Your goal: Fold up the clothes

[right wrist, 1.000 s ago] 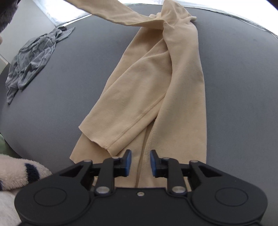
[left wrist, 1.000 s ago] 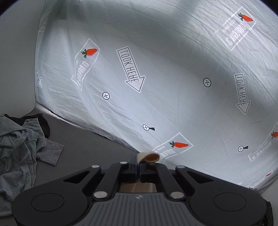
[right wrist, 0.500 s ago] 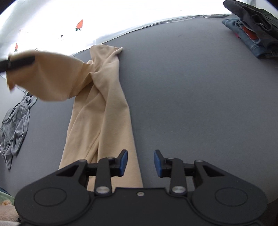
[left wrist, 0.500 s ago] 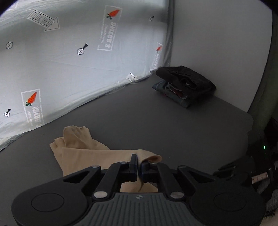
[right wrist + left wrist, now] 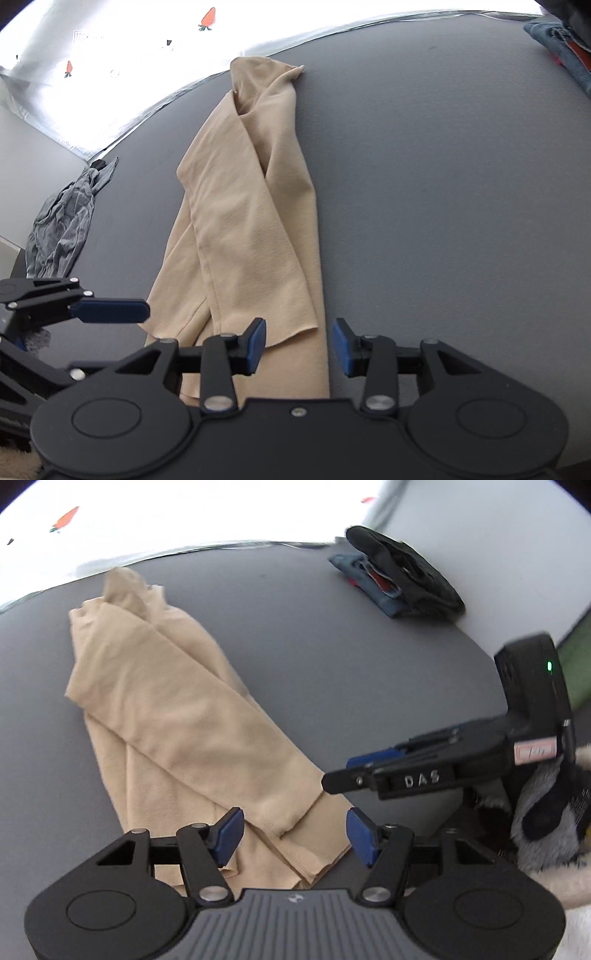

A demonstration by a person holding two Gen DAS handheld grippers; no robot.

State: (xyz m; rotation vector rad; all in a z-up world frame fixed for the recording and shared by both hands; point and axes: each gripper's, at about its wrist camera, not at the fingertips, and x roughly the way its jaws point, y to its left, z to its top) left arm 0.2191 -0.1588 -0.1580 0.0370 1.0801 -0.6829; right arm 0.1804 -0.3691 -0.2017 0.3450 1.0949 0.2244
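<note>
A beige garment (image 5: 177, 716) lies folded lengthwise on the grey table (image 5: 332, 635); it also shows in the right wrist view (image 5: 251, 221). My left gripper (image 5: 293, 834) is open and empty, just above the garment's near hem. My right gripper (image 5: 298, 345) is open and empty over the garment's near right edge; it shows side-on in the left wrist view (image 5: 354, 775). The left gripper's blue pad (image 5: 110, 310) shows at the left of the right wrist view.
A stack of folded dark clothes (image 5: 399, 576) sits at the far right of the table. A crumpled grey garment (image 5: 62, 229) lies at the far left. A white printed sheet (image 5: 110, 55) hangs behind the table. Something fluffy (image 5: 546, 805) lies at the near right.
My left gripper carried the beige sleeve across, laid it on the garment, and opened. My right gripper opened wider and stayed near the hem.
</note>
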